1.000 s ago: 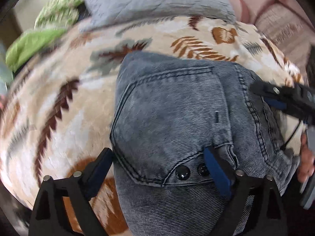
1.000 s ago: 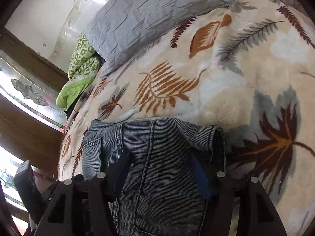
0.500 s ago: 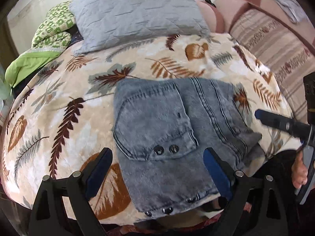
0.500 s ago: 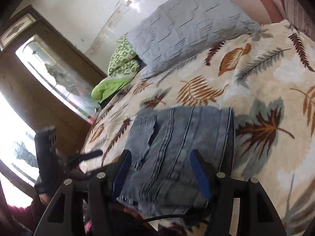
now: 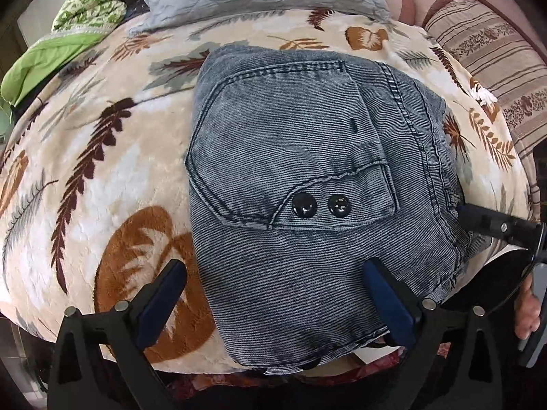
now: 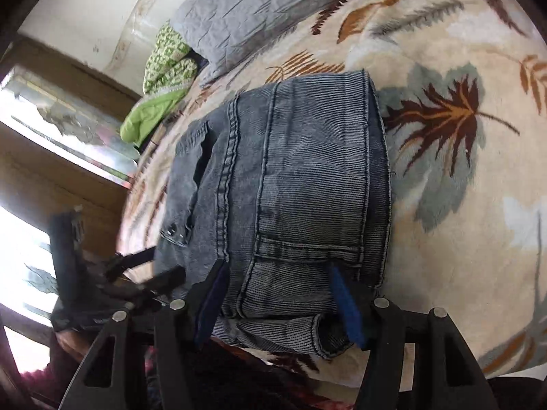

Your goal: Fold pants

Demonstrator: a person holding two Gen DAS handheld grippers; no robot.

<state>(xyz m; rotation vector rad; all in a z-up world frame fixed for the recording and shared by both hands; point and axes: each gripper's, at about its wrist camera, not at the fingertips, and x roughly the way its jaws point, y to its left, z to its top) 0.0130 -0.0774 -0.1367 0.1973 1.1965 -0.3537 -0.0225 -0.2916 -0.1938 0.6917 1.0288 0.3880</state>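
Pants (image 5: 307,177) already folded compact at bed (image 5: 85,177) front edge (looks abt done); left gripper (image 5: 273,294) & right gripper (image 6: 273,297) both spread wide, holding nothing.

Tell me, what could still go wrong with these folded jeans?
The jeans lie at the near edge of the bed, with their lower end over it, so they might slide off. The right gripper straddles a loose fold by that edge and could drag it open. The left gripper might snag the two buttons.
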